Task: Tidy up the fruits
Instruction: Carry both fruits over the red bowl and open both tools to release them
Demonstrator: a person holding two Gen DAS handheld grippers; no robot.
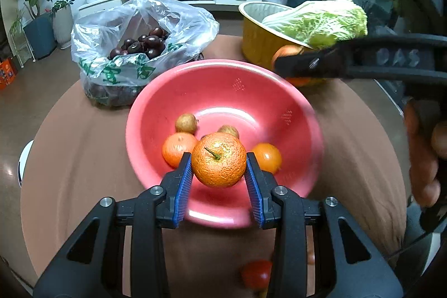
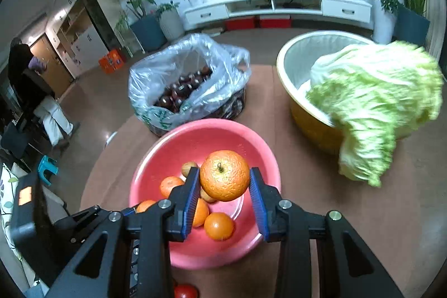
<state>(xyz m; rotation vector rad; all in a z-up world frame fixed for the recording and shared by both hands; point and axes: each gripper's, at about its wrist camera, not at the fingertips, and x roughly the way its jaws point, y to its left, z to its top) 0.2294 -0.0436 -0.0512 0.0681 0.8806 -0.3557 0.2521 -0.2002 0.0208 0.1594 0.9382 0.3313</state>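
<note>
My left gripper (image 1: 218,168) is shut on a mandarin (image 1: 218,159) with a stem, held over the near side of the pink bowl (image 1: 223,85). My right gripper (image 2: 225,183) is shut on another mandarin (image 2: 225,175) above the same pink bowl (image 2: 184,141). In the left wrist view the right gripper's fingers (image 1: 301,64) show from the side near the yellow bowl, with an orange fruit (image 1: 287,50) between them. In the bowl lie other mandarins (image 1: 178,148) (image 1: 266,157) (image 2: 218,225) and small brown fruits (image 1: 186,123).
A plastic bag of dark chestnuts (image 1: 145,43) (image 2: 184,88) stands behind the pink bowl. A yellow bowl (image 1: 254,43) (image 2: 310,127) holds a napa cabbage (image 1: 324,24) (image 2: 374,102) at the right. A red tomato (image 1: 257,274) (image 2: 185,291) lies at the near table edge.
</note>
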